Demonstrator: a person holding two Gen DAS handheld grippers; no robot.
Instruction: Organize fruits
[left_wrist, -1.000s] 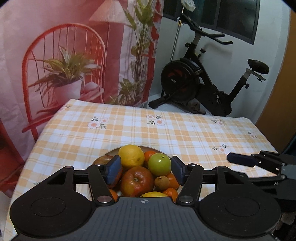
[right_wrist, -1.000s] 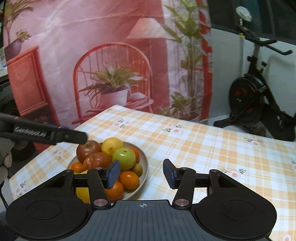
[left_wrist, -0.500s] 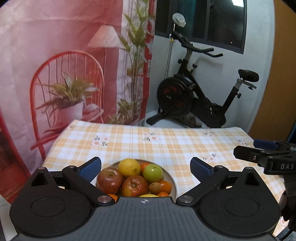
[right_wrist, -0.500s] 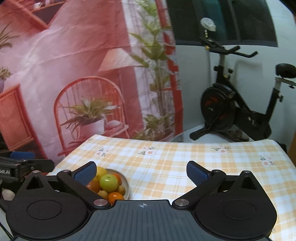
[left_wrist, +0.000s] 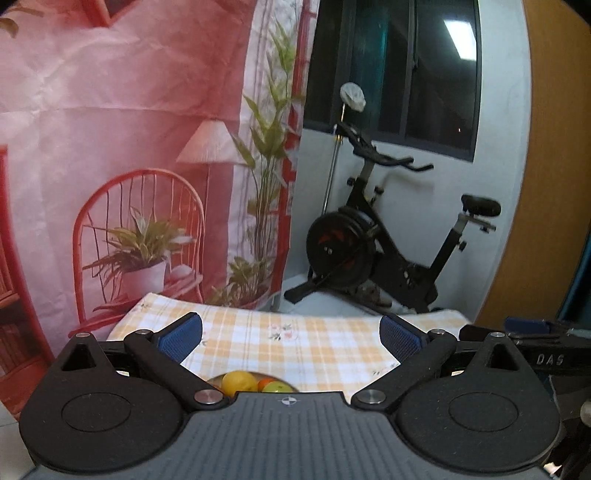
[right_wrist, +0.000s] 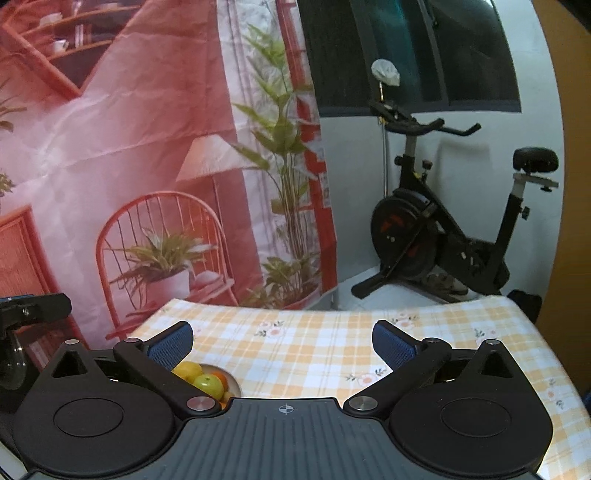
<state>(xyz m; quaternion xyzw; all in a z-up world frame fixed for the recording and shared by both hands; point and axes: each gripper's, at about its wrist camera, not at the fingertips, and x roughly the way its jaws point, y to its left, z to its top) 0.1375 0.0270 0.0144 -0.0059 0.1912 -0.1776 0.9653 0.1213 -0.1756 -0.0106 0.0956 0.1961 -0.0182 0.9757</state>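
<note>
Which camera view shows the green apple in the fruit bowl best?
The right wrist view: the green apple shows nearly whole beside the left finger. In the left wrist view only the top of it rises above the gripper body, next to the yellow fruit.

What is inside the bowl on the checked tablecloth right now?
The bowl shows a yellow fruit, a green apple and an orange fruit. The right gripper's body covers the bowl's near part, so any other fruit is hidden.

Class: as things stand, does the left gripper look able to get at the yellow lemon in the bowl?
Probably yes. The left gripper is open and empty, and the lemon lies uncovered atop the pile, though the gripper must first come down to it.
</note>
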